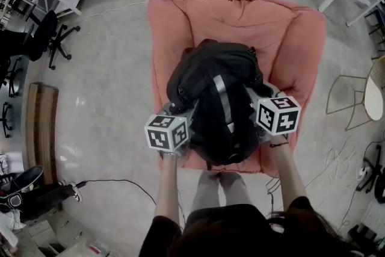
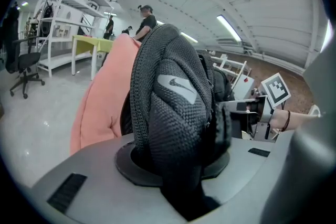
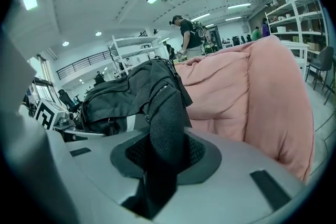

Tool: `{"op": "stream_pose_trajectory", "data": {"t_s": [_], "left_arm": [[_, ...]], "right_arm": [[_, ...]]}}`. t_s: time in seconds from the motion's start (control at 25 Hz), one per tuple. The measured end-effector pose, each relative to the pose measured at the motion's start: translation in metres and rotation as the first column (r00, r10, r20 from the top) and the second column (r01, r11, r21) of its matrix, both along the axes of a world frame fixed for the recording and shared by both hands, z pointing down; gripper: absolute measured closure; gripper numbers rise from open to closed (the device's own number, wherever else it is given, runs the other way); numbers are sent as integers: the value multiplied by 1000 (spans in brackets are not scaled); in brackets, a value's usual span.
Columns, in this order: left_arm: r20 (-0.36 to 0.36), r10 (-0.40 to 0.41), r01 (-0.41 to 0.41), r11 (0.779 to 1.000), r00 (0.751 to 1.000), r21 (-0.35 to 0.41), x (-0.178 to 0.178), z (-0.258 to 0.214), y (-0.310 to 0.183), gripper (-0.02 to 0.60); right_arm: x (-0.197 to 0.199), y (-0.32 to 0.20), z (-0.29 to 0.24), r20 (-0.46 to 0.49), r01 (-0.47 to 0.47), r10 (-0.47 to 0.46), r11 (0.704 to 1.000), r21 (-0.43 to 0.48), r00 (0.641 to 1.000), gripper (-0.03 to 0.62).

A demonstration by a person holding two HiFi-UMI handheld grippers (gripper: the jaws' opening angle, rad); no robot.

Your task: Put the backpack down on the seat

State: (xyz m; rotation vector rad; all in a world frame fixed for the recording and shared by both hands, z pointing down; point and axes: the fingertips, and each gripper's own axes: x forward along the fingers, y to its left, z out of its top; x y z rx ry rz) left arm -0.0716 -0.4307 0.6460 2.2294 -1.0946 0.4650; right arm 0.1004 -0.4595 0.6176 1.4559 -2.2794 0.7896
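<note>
A black backpack (image 1: 213,90) hangs upright over the front half of a salmon-pink cushioned seat (image 1: 283,39); whether it touches the cushion I cannot tell. My left gripper (image 1: 183,108) grips its left side, and my right gripper (image 1: 255,99) grips its right side. In the left gripper view the left gripper (image 2: 178,165) is shut on a thick padded mesh shoulder strap (image 2: 168,97), with the pink seat (image 2: 100,97) behind it. In the right gripper view the right gripper (image 3: 163,165) is shut on a narrower black strap (image 3: 165,118), next to the seat's cushion (image 3: 247,92).
A black office chair (image 1: 51,36) and a wooden bench (image 1: 39,129) stand at the left. A wire-frame chair (image 1: 355,99) is at the right. A black cable (image 1: 120,183) runs over the floor by my feet. People (image 2: 144,21) stand at tables beyond the seat.
</note>
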Motion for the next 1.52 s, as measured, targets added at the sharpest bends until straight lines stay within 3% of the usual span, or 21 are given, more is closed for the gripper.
{"op": "stream_pose_trajectory", "data": {"t_s": [0.28, 0.84, 1.08, 1.32, 1.52], "left_arm": [[-16, -35, 34, 999, 999, -16, -10, 15, -30, 460], [24, -132, 132, 990, 991, -41, -27, 39, -61, 406], [88, -166, 170, 985, 982, -35, -35, 42, -64, 365], [135, -208, 211, 977, 969, -12, -43, 40, -62, 317], [150, -241, 242, 970, 959, 10, -53, 26, -53, 287]], "right_arm": [[-9, -33, 15, -39, 10, -10, 1000, -9, 999, 503], [-20, -71, 38, -60, -10, 10, 1000, -5, 998, 479], [-25, -75, 42, -89, -22, 22, 1000, -1, 996, 460], [-23, -77, 44, -98, -72, 71, 997, -6, 993, 373], [-18, -72, 36, -70, -91, 91, 996, -3, 993, 358]]}}
